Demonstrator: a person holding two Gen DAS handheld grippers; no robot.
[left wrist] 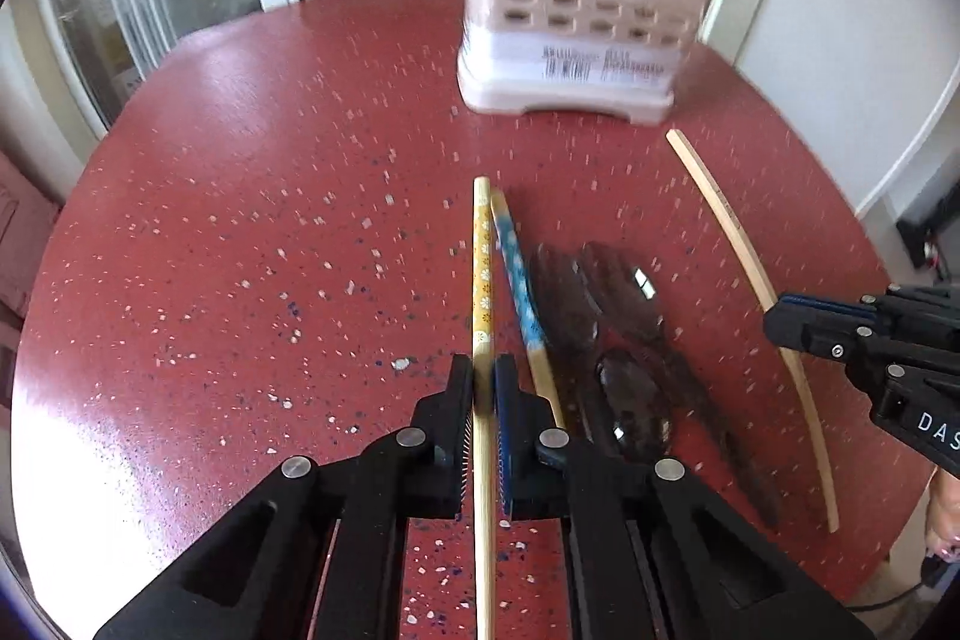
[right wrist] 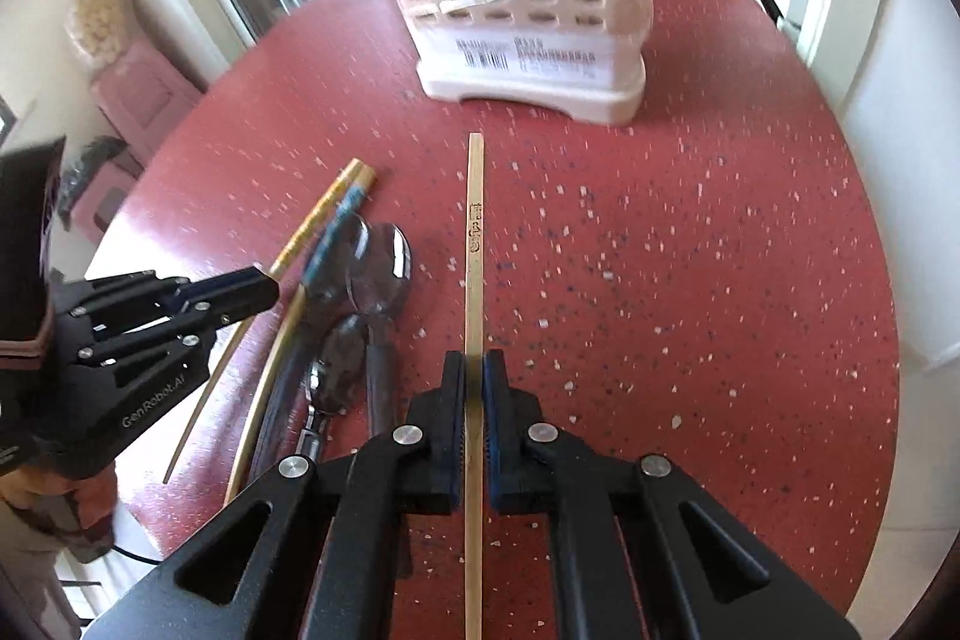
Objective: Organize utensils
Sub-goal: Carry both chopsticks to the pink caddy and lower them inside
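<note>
My left gripper is shut on a yellow-patterned chopstick that points toward the pink utensil holder. A blue-patterned chopstick lies just right of it, beside dark spoons. My right gripper is shut on a plain bamboo chopstick, also pointing at the holder. The right gripper shows in the left wrist view and the left gripper in the right wrist view. The holder has several utensils standing in it.
The red speckled round table carries everything. The spoons and the two patterned chopsticks lie between the grippers. A wall stands close behind the table's right edge; glass doors are at the far left.
</note>
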